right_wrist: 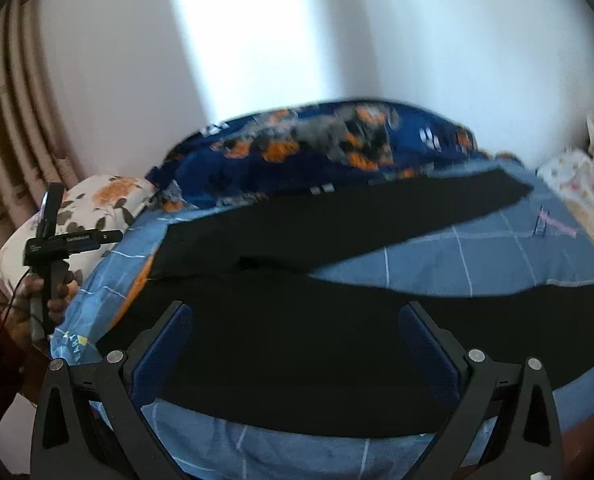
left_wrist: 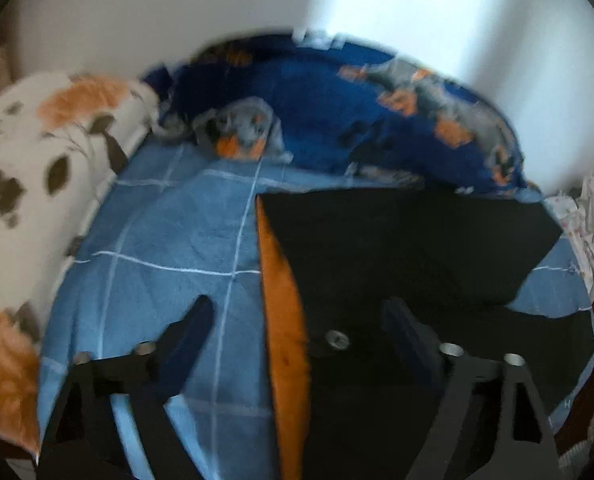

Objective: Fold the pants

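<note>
Bed [right_wrist: 477, 256]: blue checked sheet, rumpled dark floral quilt [right_wrist: 337, 148] along the far side, white floral pillow [left_wrist: 37, 152] at the waist end. Soft, uneven base; likely to let cloth drag and bunch instead of sliding flat.

Pants [right_wrist: 297, 340]: black, spread flat across the sheet, both legs extended and diverging toward the far right, sheet visible between them. Waist end toward the pillow, orange lining [left_wrist: 281, 300] exposed along the waist edge, metal button [left_wrist: 337, 339] just beside it.

Left gripper [left_wrist: 297, 320]: jaws apart, straddling the orange waist edge, one finger over bare sheet, the other over black cloth. No pad pressing on fabric visible; contact cannot be confirmed through blur.

Right gripper [right_wrist: 295, 324]: jaws spread wide above the near leg, nothing between the pads.

Hand [right_wrist: 45, 300] with the left tool's handle visible at the bed's edge in the right wrist view.

Risks, judged from this layout:
- Closing across the waist edge: probable pinch of sheet together with cloth, lifting bedding along.
- Catching one layer only: waistband opening up, lining rolling outward, crooked fold.
- Uneven pull between the two tools: legs skewed, no alignment.
- Pad landing on the button: poor hold, slip under tension.
</note>
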{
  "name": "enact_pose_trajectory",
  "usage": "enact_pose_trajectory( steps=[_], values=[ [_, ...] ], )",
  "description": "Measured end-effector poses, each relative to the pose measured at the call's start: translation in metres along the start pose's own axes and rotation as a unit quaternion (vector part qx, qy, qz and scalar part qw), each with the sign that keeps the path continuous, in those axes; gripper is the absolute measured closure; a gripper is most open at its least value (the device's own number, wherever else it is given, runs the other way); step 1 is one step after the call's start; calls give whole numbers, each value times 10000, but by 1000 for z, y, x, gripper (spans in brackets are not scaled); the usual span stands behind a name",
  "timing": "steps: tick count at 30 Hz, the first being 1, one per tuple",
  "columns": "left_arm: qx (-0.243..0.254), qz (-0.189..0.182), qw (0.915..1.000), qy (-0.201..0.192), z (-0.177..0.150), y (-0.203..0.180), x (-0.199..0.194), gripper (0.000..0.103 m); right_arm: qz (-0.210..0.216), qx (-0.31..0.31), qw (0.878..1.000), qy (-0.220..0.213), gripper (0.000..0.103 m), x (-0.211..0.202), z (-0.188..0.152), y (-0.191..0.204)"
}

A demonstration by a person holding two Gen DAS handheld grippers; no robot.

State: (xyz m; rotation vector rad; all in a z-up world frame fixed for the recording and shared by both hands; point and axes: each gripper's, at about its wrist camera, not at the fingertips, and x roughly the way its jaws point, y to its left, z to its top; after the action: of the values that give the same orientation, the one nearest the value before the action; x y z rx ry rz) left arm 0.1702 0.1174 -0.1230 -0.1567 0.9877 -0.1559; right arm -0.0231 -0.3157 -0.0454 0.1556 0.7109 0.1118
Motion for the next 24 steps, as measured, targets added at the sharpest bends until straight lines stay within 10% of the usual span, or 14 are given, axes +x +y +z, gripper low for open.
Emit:
enact_pose_trajectory(
  steps=[17,24],
  values=[
    [530,-673,9948,549,78,29,142,33,-267,514,9949,828,0,73,-15,-45],
    [223,-664,9971,300,77,32,133,92,-216,550,9942,896,0,84,-15,-46]
  ],
)
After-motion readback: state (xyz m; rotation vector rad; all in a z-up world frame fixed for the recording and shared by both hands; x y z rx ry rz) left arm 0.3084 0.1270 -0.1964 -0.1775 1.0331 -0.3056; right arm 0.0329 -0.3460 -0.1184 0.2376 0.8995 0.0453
